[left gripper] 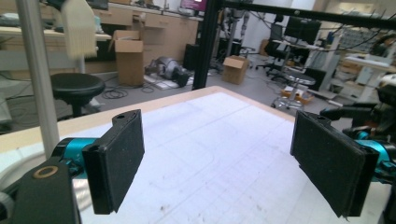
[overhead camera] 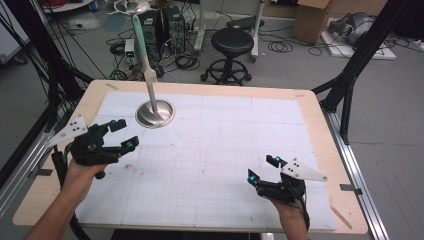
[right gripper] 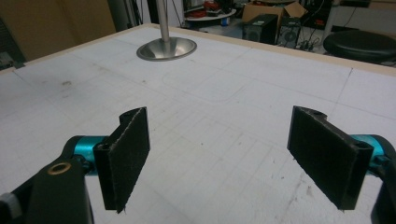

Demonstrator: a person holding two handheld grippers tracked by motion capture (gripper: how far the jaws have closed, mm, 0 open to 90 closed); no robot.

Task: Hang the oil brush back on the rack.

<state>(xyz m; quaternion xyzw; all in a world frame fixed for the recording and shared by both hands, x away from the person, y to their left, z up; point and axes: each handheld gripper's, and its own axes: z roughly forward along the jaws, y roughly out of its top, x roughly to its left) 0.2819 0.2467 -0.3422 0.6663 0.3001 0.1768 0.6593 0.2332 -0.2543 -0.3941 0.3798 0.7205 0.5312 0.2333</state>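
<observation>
I find the bowl (overhead camera: pixel 155 113) near the table's (overhead camera: pixel 210 90) far left corner, with a spatula (overhead camera: pixel 144 55) standing in it, blade down, pale green handle leaning up and away. My left gripper (overhead camera: pixel 124 135) sits just short of the bowl, jaws spread wide with nothing between them. My right gripper (overhead camera: pixel 263 168) rests near the near right corner, well apart from the bowl, jaws likewise spread and empty.

Assessment: the spatula looks light and rigid; its rubbery handle should grip well, its bare shaft less so. I would take it mid-handle. The steel bowl appears thin, smooth and liable to slide or tip when the spatula is lifted.
</observation>
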